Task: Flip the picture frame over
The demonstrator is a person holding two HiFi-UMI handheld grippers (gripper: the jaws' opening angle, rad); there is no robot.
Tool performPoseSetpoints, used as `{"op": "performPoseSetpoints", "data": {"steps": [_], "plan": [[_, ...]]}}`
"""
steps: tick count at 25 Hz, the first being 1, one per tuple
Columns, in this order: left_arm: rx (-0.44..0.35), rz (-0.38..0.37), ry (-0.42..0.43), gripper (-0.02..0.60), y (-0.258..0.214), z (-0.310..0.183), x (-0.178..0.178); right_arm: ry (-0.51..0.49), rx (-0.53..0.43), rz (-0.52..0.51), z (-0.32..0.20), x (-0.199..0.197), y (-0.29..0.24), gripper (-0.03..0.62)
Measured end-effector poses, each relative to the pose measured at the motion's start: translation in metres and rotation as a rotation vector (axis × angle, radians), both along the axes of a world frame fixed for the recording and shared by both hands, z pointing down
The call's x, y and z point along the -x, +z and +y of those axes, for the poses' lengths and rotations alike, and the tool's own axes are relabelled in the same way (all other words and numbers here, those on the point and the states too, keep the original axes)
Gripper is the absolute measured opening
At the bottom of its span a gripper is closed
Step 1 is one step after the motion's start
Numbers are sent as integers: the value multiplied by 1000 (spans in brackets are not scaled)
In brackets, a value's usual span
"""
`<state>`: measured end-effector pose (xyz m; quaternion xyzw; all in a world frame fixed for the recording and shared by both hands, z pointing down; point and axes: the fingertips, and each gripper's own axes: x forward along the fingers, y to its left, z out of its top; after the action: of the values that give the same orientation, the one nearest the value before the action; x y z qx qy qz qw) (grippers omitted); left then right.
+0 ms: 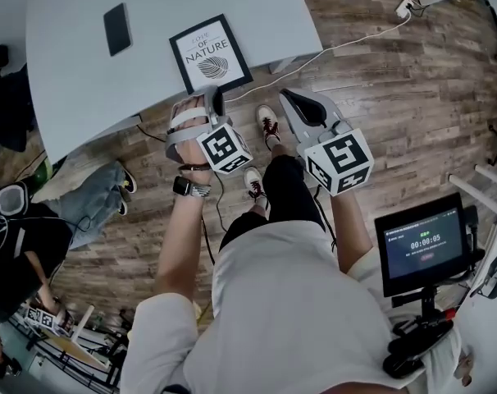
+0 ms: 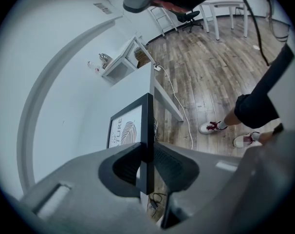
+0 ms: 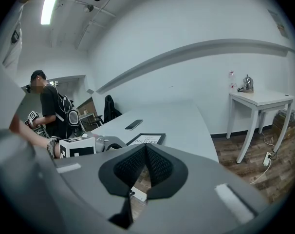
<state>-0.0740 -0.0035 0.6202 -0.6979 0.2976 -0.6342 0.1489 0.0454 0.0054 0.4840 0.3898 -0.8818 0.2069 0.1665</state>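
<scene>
Grey tabletop (image 1: 76,80) carries a dark phone (image 1: 117,29) at the left and, to its right at the near edge, the picture frame (image 1: 210,53), lying print side up. Your left gripper (image 2: 147,152) has its jaws clamped across the frame's black near rim. Judge the frame light and stiff, its face probably glazed, so slippery and fragile. Hold it by the rim only. Your right gripper (image 1: 296,101) hangs over the floor, jaws together, holding nothing.
</scene>
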Motion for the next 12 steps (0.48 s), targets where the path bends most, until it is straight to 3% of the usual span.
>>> {"op": "performPoseSetpoints", "data": {"steps": [12], "plan": [[-45, 31, 33, 81, -26, -6, -9, 3, -27, 7, -11, -1, -5, 2]]}}
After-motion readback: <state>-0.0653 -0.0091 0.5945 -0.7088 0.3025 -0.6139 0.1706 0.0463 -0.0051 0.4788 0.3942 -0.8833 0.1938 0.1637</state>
